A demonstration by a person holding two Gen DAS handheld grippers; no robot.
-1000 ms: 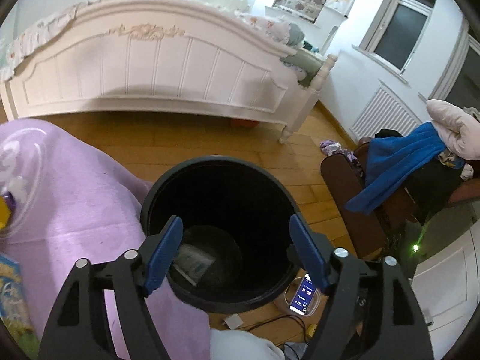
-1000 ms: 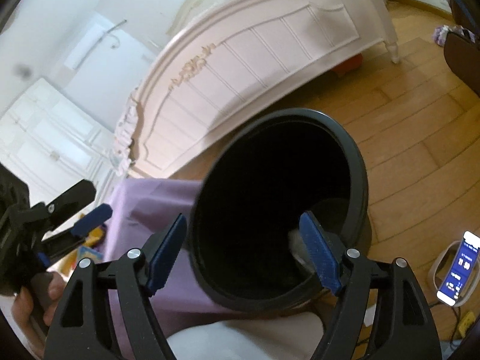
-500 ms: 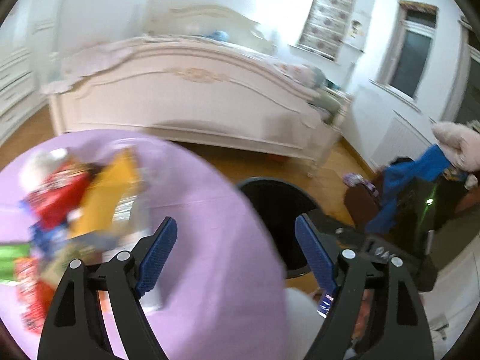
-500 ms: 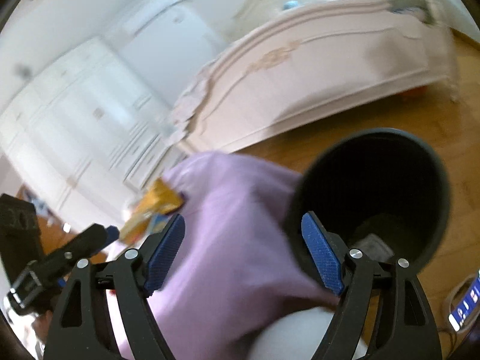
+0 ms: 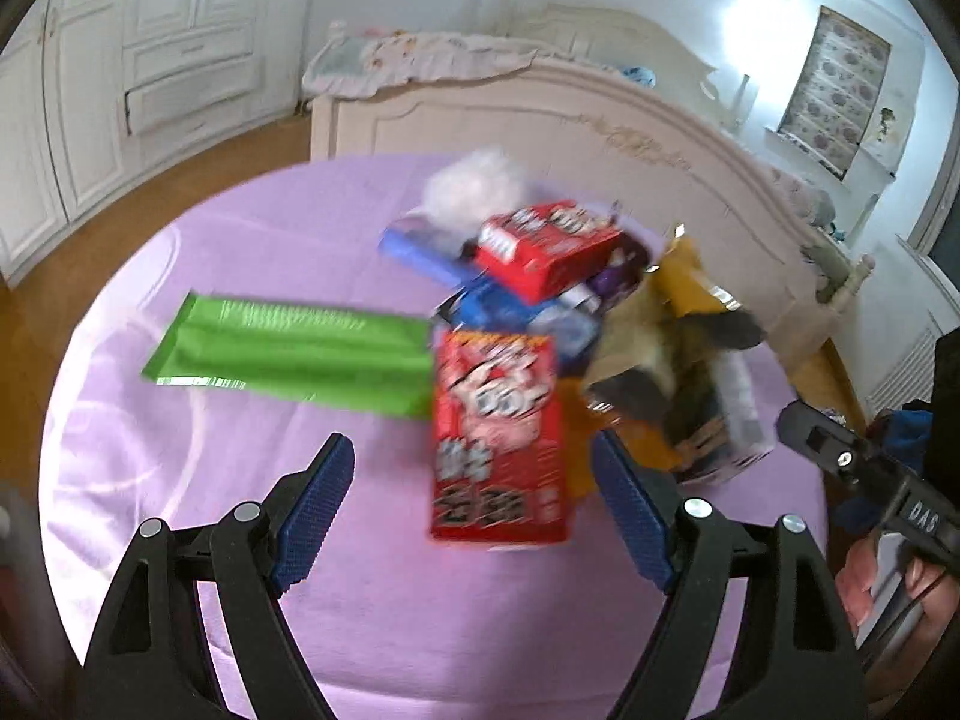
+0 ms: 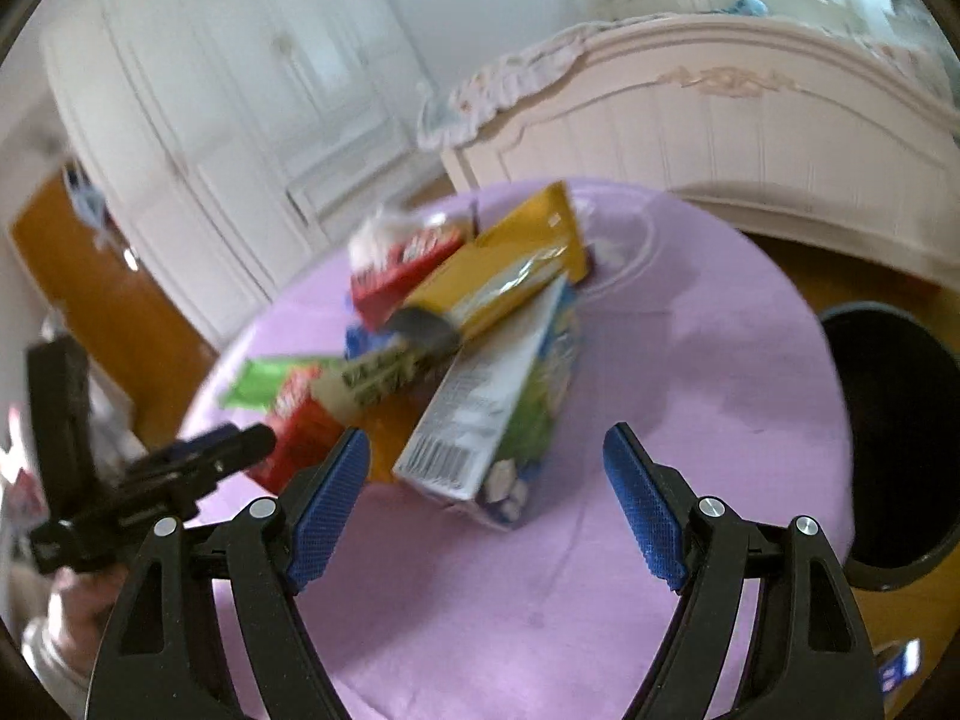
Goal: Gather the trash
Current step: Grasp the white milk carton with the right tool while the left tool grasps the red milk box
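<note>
A pile of trash lies on a round table with a purple cloth (image 5: 180,480). In the left wrist view I see a red carton (image 5: 498,432), a green wrapper (image 5: 288,351), a second red box (image 5: 549,249), a yellow packet (image 5: 678,282) and a white wad (image 5: 474,186). My left gripper (image 5: 474,504) is open and empty, just before the red carton. In the right wrist view a white and green carton (image 6: 498,402) lies tilted under a yellow packet (image 6: 510,264). My right gripper (image 6: 486,504) is open and empty, just before that carton. The black bin (image 6: 894,438) stands to the right of the table.
A white bed (image 5: 600,126) stands behind the table, and white wardrobes (image 5: 120,60) line the left wall. The floor is wood. Each gripper shows at the edge of the other's view: the right one (image 5: 870,480), the left one (image 6: 150,480).
Both grippers have swung left, away from the black bin and over to the table with the trash pile. Both stay open and empty.
</note>
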